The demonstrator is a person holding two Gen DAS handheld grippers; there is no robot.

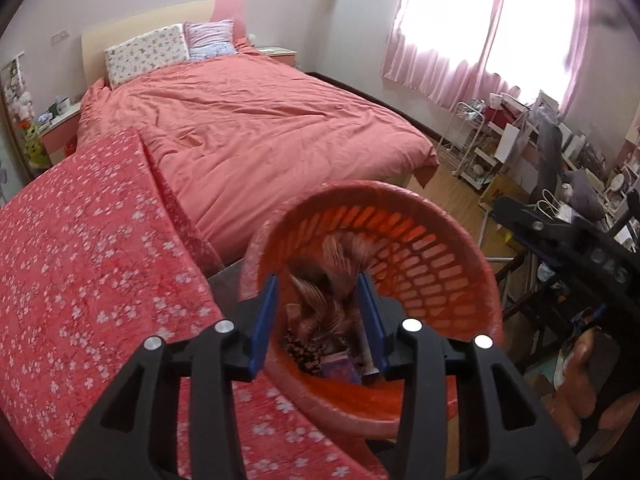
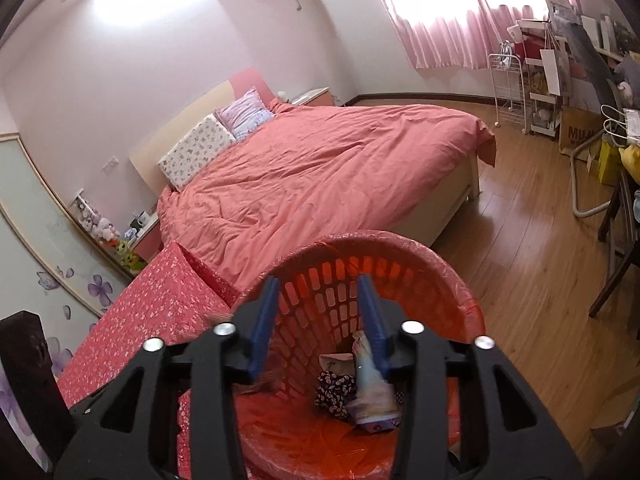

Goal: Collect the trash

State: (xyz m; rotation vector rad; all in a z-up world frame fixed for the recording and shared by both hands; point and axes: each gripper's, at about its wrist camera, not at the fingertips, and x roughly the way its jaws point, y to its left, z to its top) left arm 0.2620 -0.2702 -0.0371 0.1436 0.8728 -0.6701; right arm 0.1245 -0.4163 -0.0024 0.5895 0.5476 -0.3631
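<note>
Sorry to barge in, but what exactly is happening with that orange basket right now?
A person with a gripper in each hand is collecting trash into the orange basket beside the bed. The left gripper hangs over the basket with a brownish, blurred wrapper between its open fingers, seemingly dropping. The right gripper is open and empty above it. Several scraps lie inside.

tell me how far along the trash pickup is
Done: several wrappers already lie in the orange bin. In hand: a blurred striped wrapper sits between the left claw's open fingers above the bin, apparently dropping. The right claw is open, empty. No other trash shows.
</note>
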